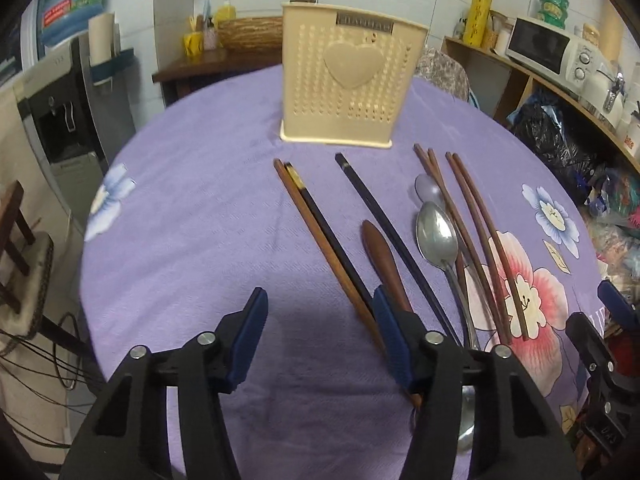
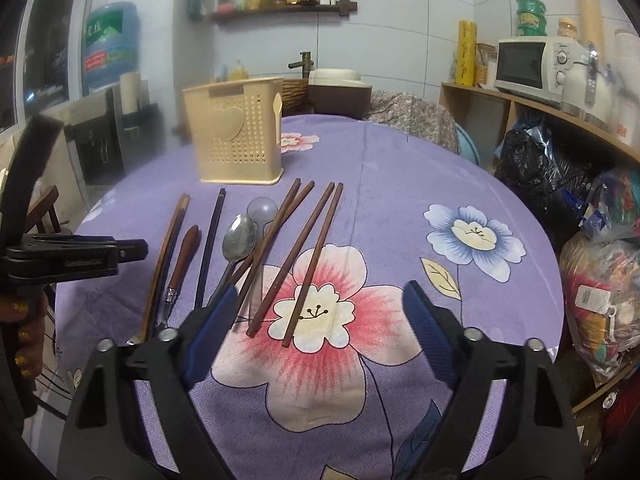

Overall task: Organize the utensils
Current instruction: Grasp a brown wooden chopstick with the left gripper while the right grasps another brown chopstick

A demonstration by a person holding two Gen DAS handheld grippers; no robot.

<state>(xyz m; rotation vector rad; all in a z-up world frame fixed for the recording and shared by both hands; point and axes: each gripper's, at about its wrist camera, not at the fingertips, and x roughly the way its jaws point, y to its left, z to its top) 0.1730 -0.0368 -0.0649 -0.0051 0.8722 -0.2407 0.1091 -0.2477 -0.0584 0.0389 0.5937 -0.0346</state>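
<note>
Left wrist view has the left tongs (image 1: 320,312) spread wide above the purple flowered cloth of the worktop (image 1: 200,200), holding nothing. Ahead stands the beige perforated utensil holder (image 1: 344,80) with a heart on its front, upright near the far side. Between it and the tongs lie the utensils in a loose row: a brown and a black chopstick (image 1: 320,232) side by side, a wooden-handled knife (image 1: 384,256), another black chopstick (image 1: 392,236), a metal spoon (image 1: 436,236) overlapping a pale plastic spoon (image 1: 428,190), and four brown chopsticks (image 1: 480,232) crossing a printed flower. In the right wrist view the right tongs (image 2: 320,316) also gape wide and empty, over the near ends of those brown chopsticks (image 2: 304,256), with the holder (image 2: 236,132) further back on the left.
</note>
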